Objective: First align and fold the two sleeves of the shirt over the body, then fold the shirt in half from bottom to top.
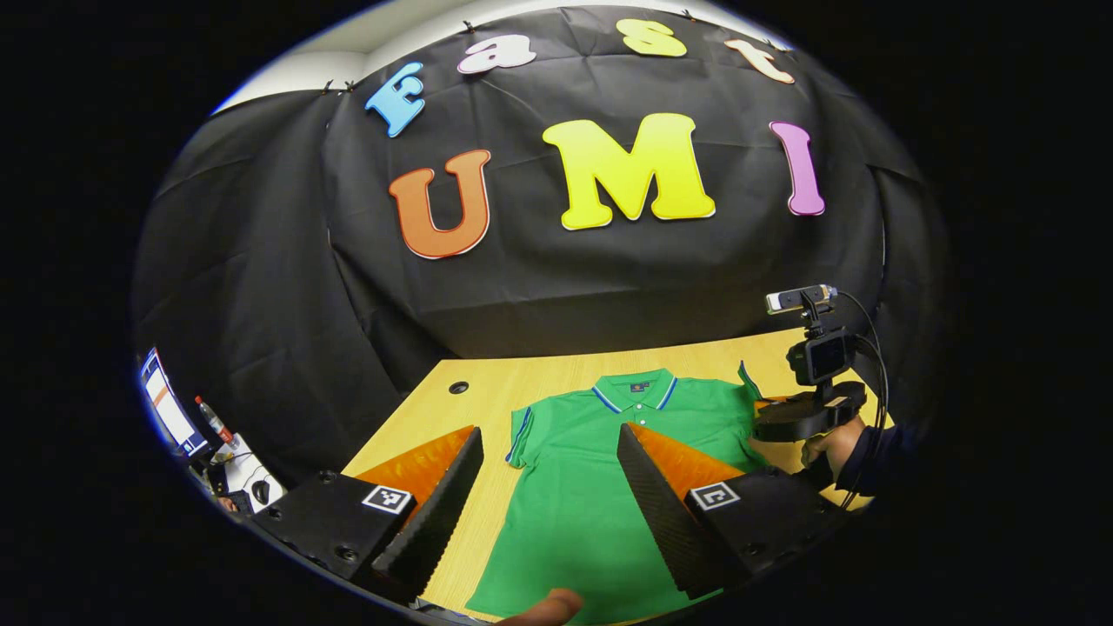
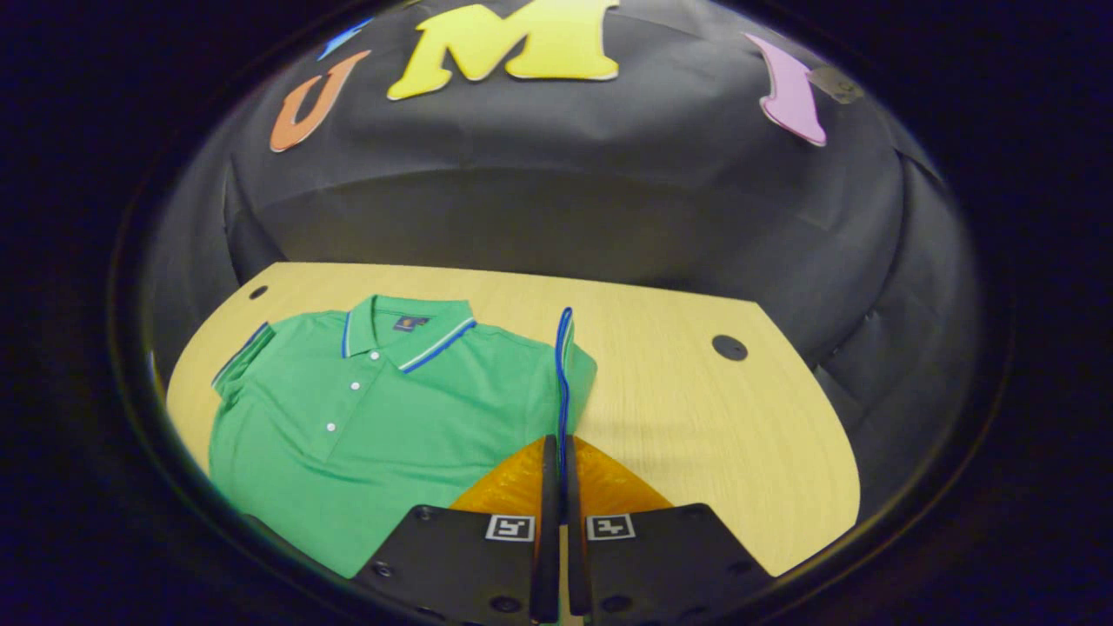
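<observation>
The left gripper view looks from low at the near edge of the bench (image 1: 522, 382), facing the booth's black cloth wall, with its own left tongs (image 1: 549, 487) spread wide at the bottom and the green polo shirt (image 1: 583, 469) close below. The right gripper view rides lower over the shirt's sleeve end, facing the same wall, its right tongs (image 2: 557, 487) pressed together on the blue-trimmed sleeve cuff (image 2: 564, 382). Both views share the shirt, the wooden benchtop and the wall; the left gripper view also catches the right tongs and the hand (image 1: 833, 443) holding them.
</observation>
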Tool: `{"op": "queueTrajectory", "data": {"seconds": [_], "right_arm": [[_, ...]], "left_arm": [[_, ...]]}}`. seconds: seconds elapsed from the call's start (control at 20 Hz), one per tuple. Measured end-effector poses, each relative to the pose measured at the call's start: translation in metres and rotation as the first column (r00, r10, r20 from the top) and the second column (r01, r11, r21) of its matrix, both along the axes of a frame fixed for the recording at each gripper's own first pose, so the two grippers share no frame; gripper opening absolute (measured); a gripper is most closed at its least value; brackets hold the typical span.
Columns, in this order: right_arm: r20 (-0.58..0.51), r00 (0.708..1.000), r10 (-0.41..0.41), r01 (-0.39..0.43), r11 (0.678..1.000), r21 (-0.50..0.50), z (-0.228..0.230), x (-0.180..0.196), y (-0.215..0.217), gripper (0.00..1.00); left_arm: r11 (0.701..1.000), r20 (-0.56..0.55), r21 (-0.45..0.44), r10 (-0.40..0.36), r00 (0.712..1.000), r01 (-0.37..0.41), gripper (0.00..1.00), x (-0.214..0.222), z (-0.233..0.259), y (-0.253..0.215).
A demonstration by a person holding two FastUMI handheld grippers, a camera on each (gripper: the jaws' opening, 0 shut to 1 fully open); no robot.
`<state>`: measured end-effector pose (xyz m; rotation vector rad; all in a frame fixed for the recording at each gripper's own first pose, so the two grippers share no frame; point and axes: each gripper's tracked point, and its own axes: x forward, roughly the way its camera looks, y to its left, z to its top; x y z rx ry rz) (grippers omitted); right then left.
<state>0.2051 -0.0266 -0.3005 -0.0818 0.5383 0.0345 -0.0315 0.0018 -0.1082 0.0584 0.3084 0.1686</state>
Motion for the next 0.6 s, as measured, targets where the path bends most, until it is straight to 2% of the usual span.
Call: {"op": "queueTrajectory", "data": {"seconds": [0.05, 0.2, 0.3, 0.4, 0.45, 0.5, 0.6], "right_arm": [[0.014, 1.000, 0.027, -0.026, 0.999, -0.018, 0.002, -0.001, 0.009, 0.04], [0.023, 0.995, 0.100, -0.098, 0.993, -0.061, 0.000, -0.009, 0.035, 0.04], [0.015, 0.990, 0.138, -0.136, 0.988, -0.073, -0.006, -0.015, 0.052, 0.07], [0.010, 0.986, 0.169, -0.168, 0.982, -0.087, -0.013, -0.017, 0.068, 0.07], [0.004, 0.983, 0.183, -0.182, 0.979, -0.096, -0.017, -0.018, 0.075, 0.04], [-0.005, 0.981, 0.193, -0.192, 0.975, -0.109, -0.021, -0.019, 0.080, 0.07], [-0.024, 0.978, 0.208, -0.209, 0.970, -0.127, -0.029, -0.020, 0.090, 0.07]], "left_arm": [[1.000, -0.007, -0.004, 0.009, 1.000, -0.009, 1.00, -0.002, -0.003, 0.004], [0.999, -0.023, -0.024, 0.037, 0.999, -0.038, 1.00, -0.010, -0.009, 0.013], [0.998, -0.030, -0.035, 0.052, 0.998, -0.053, 1.00, -0.014, -0.013, 0.019], [0.998, -0.032, -0.035, 0.060, 0.998, -0.061, 1.00, -0.018, -0.013, 0.024], [0.997, -0.033, -0.031, 0.065, 0.997, -0.066, 1.00, -0.020, -0.013, 0.028], [0.997, -0.037, -0.029, 0.069, 0.997, -0.070, 1.00, -0.021, -0.014, 0.031], [0.996, -0.043, -0.031, 0.079, 0.996, -0.080, 1.00, -0.023, -0.017, 0.039]]}}
